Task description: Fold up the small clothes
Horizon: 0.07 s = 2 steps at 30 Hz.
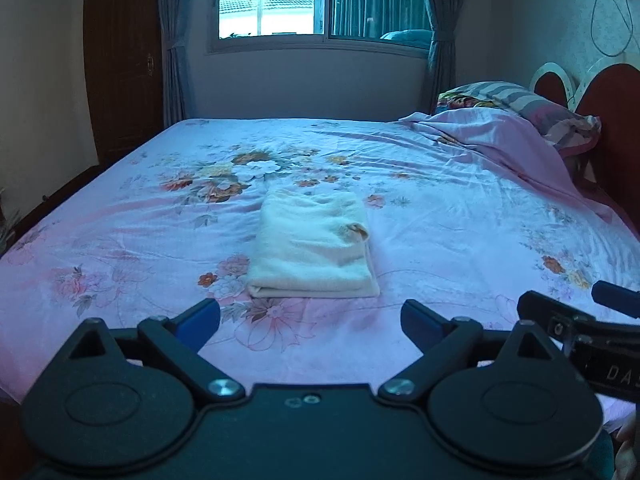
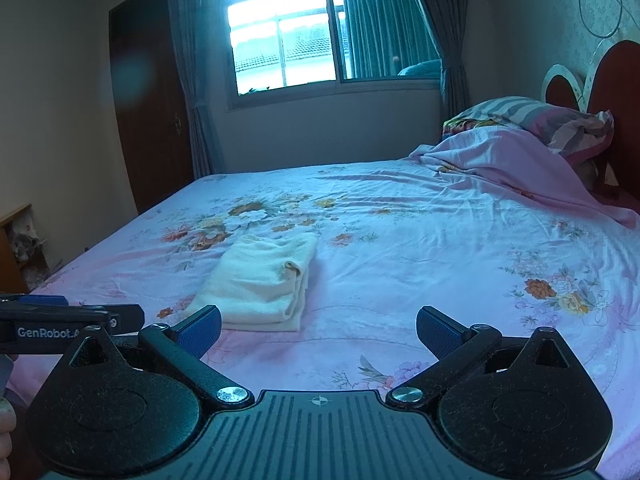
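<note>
Your left gripper (image 1: 310, 320) and right gripper (image 2: 319, 328) both hang spread wide, grasping nothing, above the floral bedsheet (image 1: 440, 216). The folded cream towel (image 1: 314, 246) lies just ahead, untouched.

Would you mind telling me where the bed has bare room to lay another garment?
Free: floral pink bedsheet right of the folded cream cloth, and the near strip before it. Crowded: rumpled pink blanket and striped pillow at the headboard.
</note>
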Motion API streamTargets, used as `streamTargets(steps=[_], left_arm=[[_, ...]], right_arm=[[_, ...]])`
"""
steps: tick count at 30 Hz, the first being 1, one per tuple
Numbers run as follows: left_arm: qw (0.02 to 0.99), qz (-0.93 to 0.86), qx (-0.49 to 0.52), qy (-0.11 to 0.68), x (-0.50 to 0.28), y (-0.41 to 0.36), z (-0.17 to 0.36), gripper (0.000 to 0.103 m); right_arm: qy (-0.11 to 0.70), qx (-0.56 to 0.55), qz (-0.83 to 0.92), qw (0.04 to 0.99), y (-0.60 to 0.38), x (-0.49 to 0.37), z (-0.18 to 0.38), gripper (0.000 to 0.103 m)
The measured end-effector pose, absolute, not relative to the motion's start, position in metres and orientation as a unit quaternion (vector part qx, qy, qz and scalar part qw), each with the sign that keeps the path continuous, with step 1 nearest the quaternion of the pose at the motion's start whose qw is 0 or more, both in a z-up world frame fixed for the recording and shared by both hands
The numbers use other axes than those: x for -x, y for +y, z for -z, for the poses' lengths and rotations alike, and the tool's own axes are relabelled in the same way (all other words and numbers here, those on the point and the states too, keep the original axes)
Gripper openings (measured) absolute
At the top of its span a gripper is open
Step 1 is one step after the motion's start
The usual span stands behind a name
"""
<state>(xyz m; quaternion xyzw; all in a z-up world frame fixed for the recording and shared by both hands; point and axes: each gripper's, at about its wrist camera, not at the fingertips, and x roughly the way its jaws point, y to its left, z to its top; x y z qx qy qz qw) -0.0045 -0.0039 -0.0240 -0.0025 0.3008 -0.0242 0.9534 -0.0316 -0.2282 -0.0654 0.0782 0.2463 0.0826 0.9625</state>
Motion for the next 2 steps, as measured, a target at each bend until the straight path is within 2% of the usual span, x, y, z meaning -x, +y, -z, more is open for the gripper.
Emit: streamTargets(steps=[2], left_arm=[[0.952, 0.026, 0.020, 0.303, -0.0050, 0.0003, 0.0256, 0.102]], right_arm=[[0.245, -0.078, -0.081, 0.963, -0.2274, 0.0276, 0.0679, 0.103]])
